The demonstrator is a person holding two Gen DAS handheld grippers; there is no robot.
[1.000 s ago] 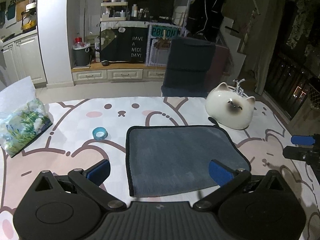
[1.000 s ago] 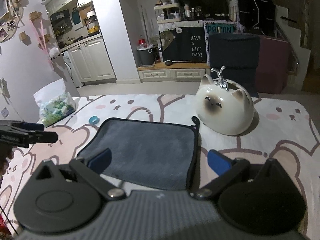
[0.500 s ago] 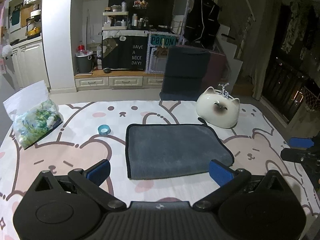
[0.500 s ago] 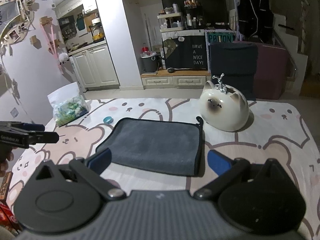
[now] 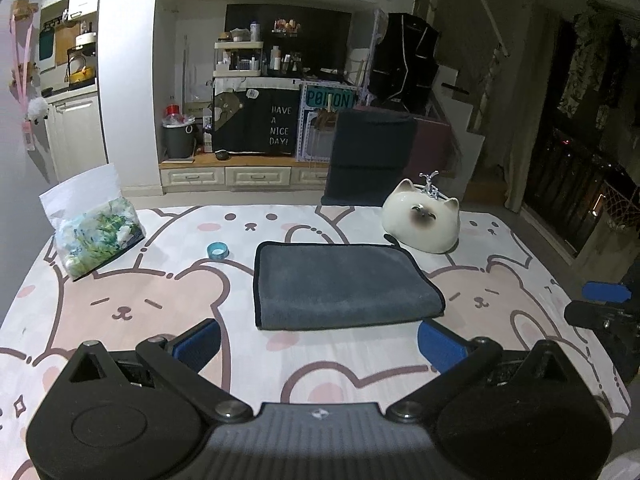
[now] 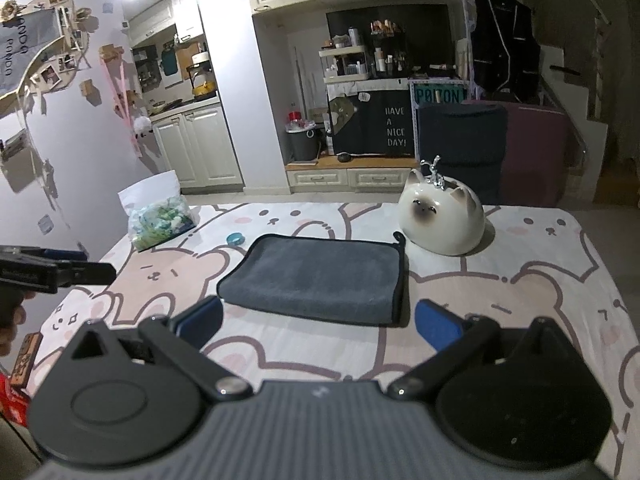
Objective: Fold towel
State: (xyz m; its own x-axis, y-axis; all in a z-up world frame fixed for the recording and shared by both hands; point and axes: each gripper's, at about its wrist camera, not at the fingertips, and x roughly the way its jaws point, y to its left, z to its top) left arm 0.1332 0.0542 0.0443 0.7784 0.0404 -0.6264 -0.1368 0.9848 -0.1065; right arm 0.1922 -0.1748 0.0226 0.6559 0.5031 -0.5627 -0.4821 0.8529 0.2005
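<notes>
A dark grey towel (image 5: 340, 284) lies folded flat in the middle of the table, with a black hem and a small loop at its far right corner; it also shows in the right wrist view (image 6: 320, 278). My left gripper (image 5: 320, 348) is open and empty, held back from the towel's near edge. My right gripper (image 6: 318, 326) is open and empty, just short of the towel's near edge. The right gripper also shows at the right edge of the left wrist view (image 5: 600, 304), and the left gripper at the left edge of the right wrist view (image 6: 60, 268).
A white ceramic cat (image 5: 422, 220) stands at the far right of the towel. A small blue tape roll (image 5: 218, 250) and a plastic bag (image 5: 92, 232) lie at the far left. The table wears a bear-print cloth (image 5: 140, 300). A dark chair (image 5: 370, 156) stands behind the table.
Both grippers have pulled back and up from the towel, so it looks smaller and farther away. The towel has not moved. Both grippers stay open.
</notes>
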